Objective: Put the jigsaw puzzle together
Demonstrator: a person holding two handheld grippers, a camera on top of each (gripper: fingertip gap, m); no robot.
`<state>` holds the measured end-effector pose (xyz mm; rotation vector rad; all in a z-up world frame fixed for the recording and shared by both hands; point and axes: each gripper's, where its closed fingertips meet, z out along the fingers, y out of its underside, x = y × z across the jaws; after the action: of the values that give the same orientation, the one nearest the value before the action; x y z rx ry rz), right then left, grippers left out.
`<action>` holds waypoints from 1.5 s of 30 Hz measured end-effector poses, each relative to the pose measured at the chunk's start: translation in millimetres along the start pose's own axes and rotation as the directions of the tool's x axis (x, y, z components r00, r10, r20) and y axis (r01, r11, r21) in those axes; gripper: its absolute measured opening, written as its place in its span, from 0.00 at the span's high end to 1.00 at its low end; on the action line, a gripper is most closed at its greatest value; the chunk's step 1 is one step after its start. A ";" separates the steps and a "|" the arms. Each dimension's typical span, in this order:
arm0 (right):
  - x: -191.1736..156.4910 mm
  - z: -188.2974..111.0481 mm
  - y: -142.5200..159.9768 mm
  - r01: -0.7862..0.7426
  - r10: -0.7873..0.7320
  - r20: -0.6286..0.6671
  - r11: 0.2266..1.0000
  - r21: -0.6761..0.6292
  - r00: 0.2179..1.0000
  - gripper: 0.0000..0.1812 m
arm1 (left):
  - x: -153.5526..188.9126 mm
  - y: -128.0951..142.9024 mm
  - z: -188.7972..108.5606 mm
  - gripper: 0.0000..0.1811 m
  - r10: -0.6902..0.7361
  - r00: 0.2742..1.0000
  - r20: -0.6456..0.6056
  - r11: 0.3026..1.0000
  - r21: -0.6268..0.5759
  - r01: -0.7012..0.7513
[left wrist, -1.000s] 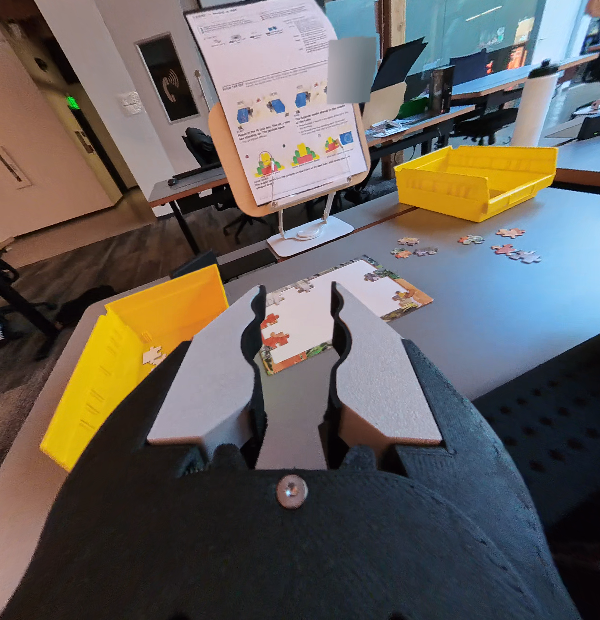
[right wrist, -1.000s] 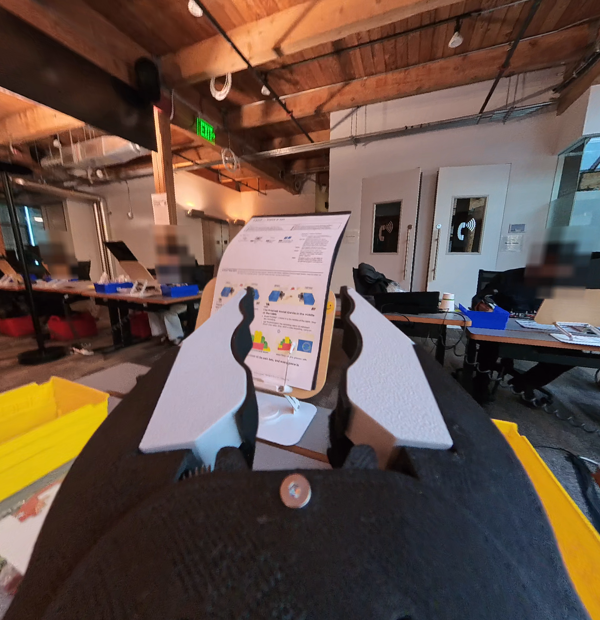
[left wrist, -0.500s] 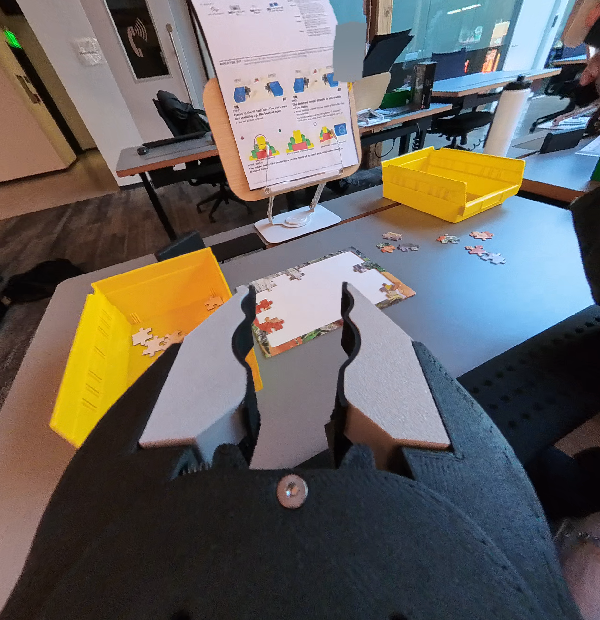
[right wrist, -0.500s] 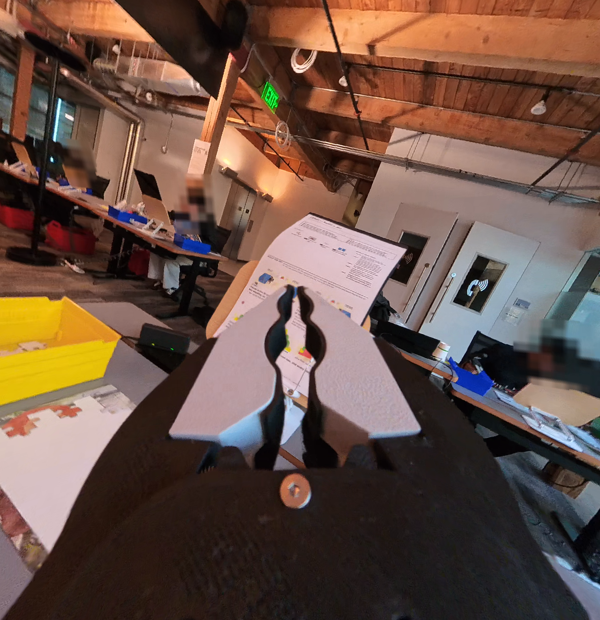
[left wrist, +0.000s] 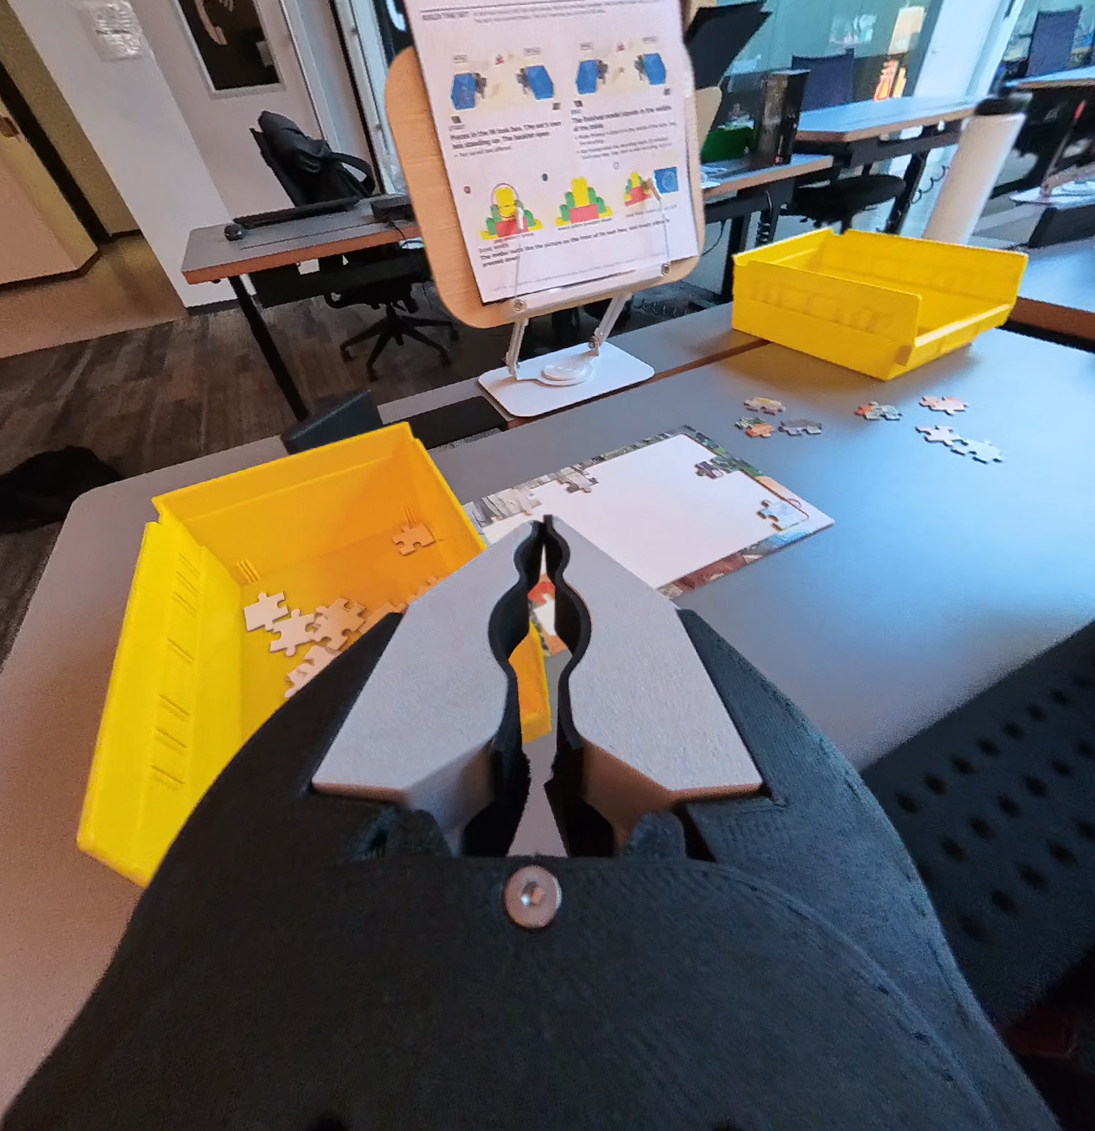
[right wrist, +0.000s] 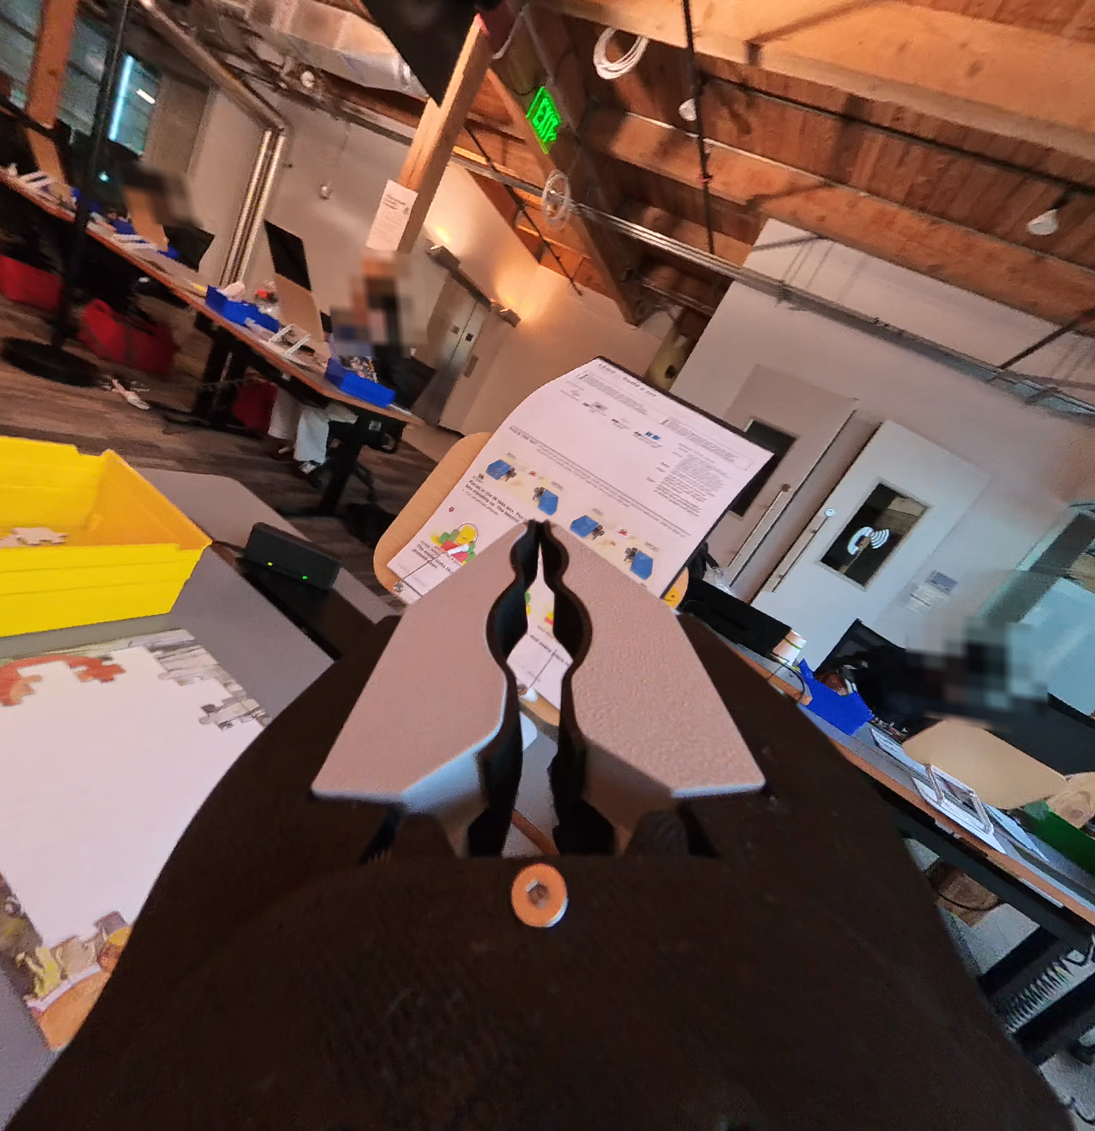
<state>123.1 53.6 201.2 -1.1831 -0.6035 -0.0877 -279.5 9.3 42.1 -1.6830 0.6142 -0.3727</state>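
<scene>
The puzzle board (left wrist: pixel 649 520) lies flat on the grey table, mostly white inside with a few pieces along its edges; it also shows in the right wrist view (right wrist: pixel 104 765). A yellow bin (left wrist: pixel 183 642) left of it holds several loose pieces (left wrist: pixel 312 624), pale side up. More loose pieces (left wrist: pixel 771 422) lie on the table at the right. My left gripper (left wrist: pixel 545 523) is shut and empty, above the bin's right wall. My right gripper (right wrist: pixel 535 526) is shut and empty, raised and tilted, pointing over the board toward the room.
A sheet on a wooden stand (left wrist: pixel 563 153) stands behind the board; it also shows in the right wrist view (right wrist: pixel 594 489). A second yellow bin (left wrist: pixel 875 300) sits at the back right. A small black box (right wrist: pixel 291 557) lies at the table's far edge. My right fingertips sit around 45 cm from my left ones.
Both grippers have gone from open to shut. The left one has moved toward the yellow bin of pieces. The right one has tilted and turned left, bringing the board into view.
</scene>
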 end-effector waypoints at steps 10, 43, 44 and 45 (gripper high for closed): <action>-36.0 24.5 38.2 0.184 -0.164 0.171 0.977 -0.107 0.972 1.00 | -122.5 25.4 61.7 0.93 0.097 0.958 0.269 0.910 -0.413 0.024; -52.6 61.6 105.1 0.169 -0.112 0.239 0.958 -0.230 0.964 0.98 | -158.1 176.5 54.1 0.83 -0.027 0.997 0.069 0.070 -0.995 0.070; -54.2 62.0 105.4 0.166 -0.108 0.247 0.959 -0.228 0.963 0.98 | -160.9 181.5 51.1 0.83 -0.005 0.997 0.071 0.033 -0.997 0.071; -55.6 62.4 106.6 0.164 -0.103 0.254 0.959 -0.229 0.962 0.98 | -162.3 186.0 47.5 0.82 0.007 0.997 0.072 -0.002 -0.997 0.072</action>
<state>91.3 137.4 99.6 -1.4065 -0.9074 -0.1403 -419.3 121.1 -134.5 -3.1718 0.8892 0.2667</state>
